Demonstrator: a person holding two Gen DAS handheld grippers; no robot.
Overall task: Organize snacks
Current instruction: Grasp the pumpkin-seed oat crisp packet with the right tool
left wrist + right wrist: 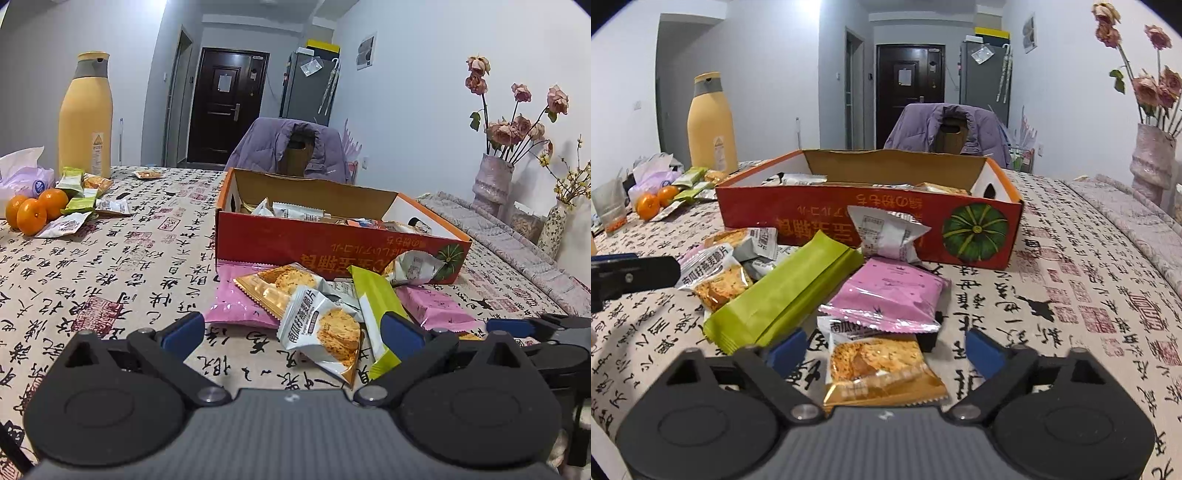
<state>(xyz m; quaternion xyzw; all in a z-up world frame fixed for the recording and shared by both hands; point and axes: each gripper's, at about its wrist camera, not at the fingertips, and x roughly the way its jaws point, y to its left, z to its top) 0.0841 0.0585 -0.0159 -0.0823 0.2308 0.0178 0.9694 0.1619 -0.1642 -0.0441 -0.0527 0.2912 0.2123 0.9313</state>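
Right wrist view: right gripper (884, 350) spread around an oat-crisp packet (877, 363) — red box (827, 221) at twelve o'clock; left gripper (293, 330) also spread.

Pale walls, dark door (225, 107), jacket-draped chair (291, 147).

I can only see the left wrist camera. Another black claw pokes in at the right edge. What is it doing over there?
Observer: That is the right gripper. It is open, and a gold-edged biscuit packet lies on the table between its fingers, not gripped.
Operator: Is there anything beside the oranges that my picture cuts off?
Observer: Yes, a clear cup stands just left of the oranges, with something orange at its bottom.
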